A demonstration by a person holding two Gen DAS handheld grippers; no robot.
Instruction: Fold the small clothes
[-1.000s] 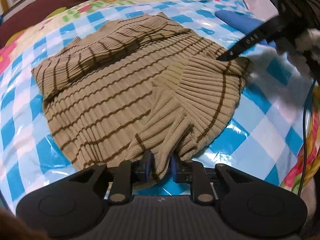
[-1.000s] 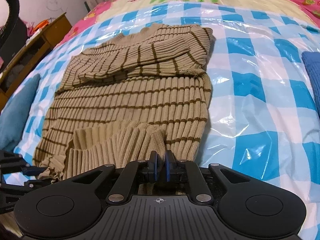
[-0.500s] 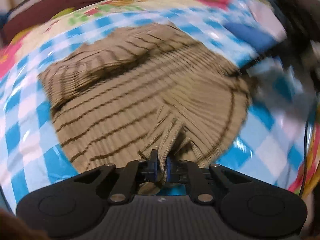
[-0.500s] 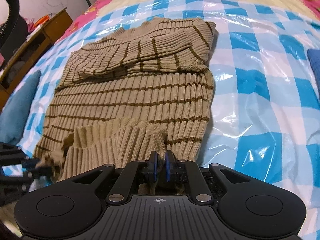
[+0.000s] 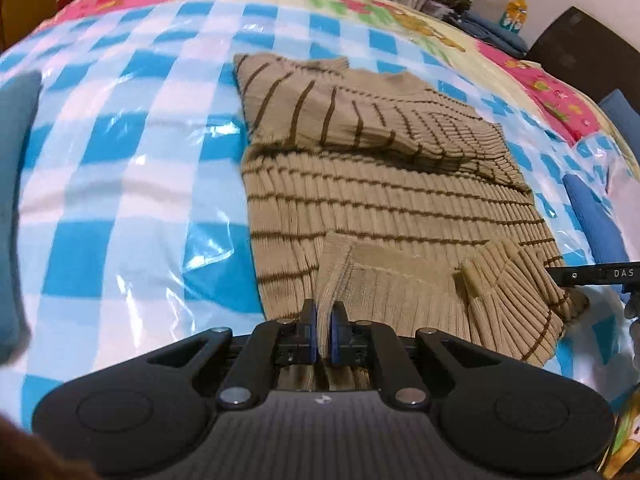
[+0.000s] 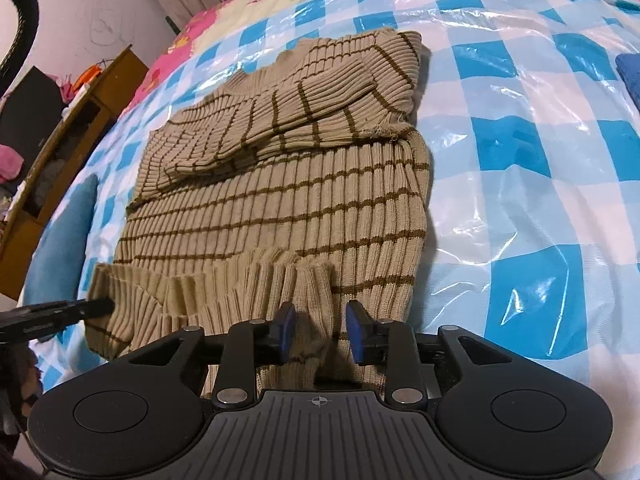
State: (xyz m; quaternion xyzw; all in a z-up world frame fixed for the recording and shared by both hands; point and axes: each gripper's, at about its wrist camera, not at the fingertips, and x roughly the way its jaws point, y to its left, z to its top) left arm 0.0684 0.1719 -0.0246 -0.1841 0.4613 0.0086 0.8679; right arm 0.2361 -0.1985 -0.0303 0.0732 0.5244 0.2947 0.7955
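A tan ribbed sweater with brown stripes [image 5: 384, 200] lies flat on the blue checked plastic sheet [image 5: 120, 184], its sleeves folded across the chest. Its bottom hem is turned up toward the chest. My left gripper [image 5: 324, 330] is shut on the hem's left corner. In the right wrist view the sweater [image 6: 280, 208] fills the middle, and my right gripper [image 6: 320, 330] stands open around the hem's right corner, pads apart from the cloth. The right gripper's tip shows in the left wrist view [image 5: 592, 274]; the left gripper's tip shows in the right wrist view [image 6: 60, 312].
Blue folded cloths lie at the sheet's edges [image 5: 596, 216], [image 5: 12, 208], [image 6: 630, 76]. A wooden cabinet [image 6: 68, 152] stands left of the bed. A flowered quilt [image 5: 360, 4] lies beyond the sheet.
My right gripper has opened and let go of the hem. My left gripper closed fully on the hem corner and its view swung round to face up the sweater.
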